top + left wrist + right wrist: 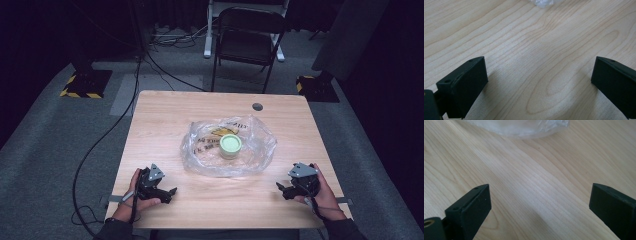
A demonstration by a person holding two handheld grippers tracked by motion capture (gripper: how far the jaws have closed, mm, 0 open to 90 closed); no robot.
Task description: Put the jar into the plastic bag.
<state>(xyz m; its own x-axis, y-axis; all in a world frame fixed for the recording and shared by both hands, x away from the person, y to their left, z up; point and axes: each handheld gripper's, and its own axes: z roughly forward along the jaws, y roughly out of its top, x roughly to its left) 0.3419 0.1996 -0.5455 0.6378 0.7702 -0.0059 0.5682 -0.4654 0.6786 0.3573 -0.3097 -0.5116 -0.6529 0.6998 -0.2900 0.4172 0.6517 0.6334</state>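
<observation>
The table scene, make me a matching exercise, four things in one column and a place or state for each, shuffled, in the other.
1. plastic bag
2. green-lidded tub
3. left gripper
4. folding chair

a. open, near the table's left front edge
b. on the floor beyond the table
c. crumpled at mid-table
d. inside the bag

Pairs: 1-c, 2-d, 3-a, 4-b

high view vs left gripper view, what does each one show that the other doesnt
High view alone: the green-lidded tub inside the clear plastic bag, the right tool, both hands, the folding chair. Left gripper view alone: the left tool close up, jaws wide apart over bare wood. Both: the wooden table, the left tool, and the bag, just its edge in the gripper view.
</observation>
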